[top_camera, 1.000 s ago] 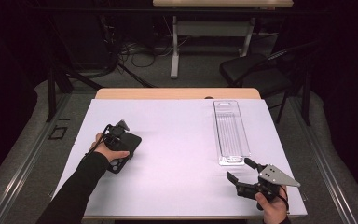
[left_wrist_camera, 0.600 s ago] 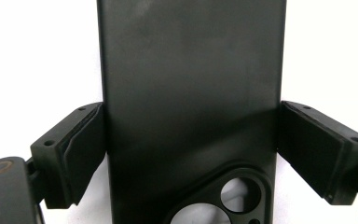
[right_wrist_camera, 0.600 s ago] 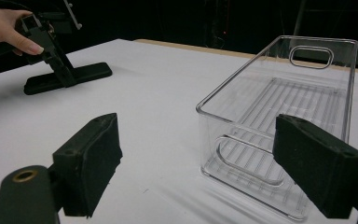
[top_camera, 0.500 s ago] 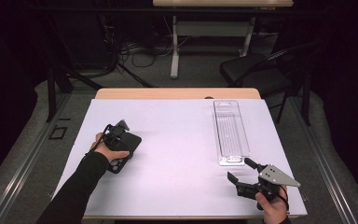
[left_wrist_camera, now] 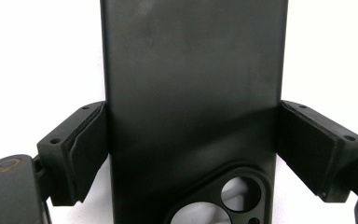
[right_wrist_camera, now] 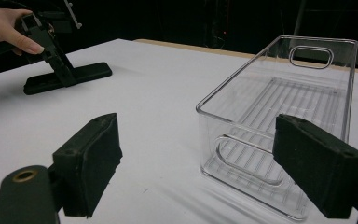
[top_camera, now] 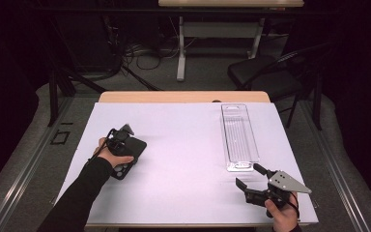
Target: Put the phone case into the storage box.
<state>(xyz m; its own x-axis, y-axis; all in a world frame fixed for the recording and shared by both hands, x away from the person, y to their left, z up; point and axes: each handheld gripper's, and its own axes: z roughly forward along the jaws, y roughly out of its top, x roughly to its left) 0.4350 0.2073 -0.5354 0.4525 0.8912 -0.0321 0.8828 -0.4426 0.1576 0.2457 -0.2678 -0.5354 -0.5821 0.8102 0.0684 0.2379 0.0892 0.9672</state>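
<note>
Left gripper [top_camera: 124,137], left of the clear ribbed plastic bin [top_camera: 239,136], is clamping a flat matte-black phone case [left_wrist_camera: 191,102] lying on the white table [top_camera: 183,164]. Right gripper [top_camera: 252,178] is hovering just before the bin's near end, jaws spread and empty; a grey triangular plate is topping it.

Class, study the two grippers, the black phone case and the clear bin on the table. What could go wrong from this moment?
1. The left gripper pinches the phone case only by its narrow side edges; the smooth case might slip or twist if lifted.
2. The right gripper sits open just short of the clear bin; moving forward, a jaw could shove the empty bin.
</note>
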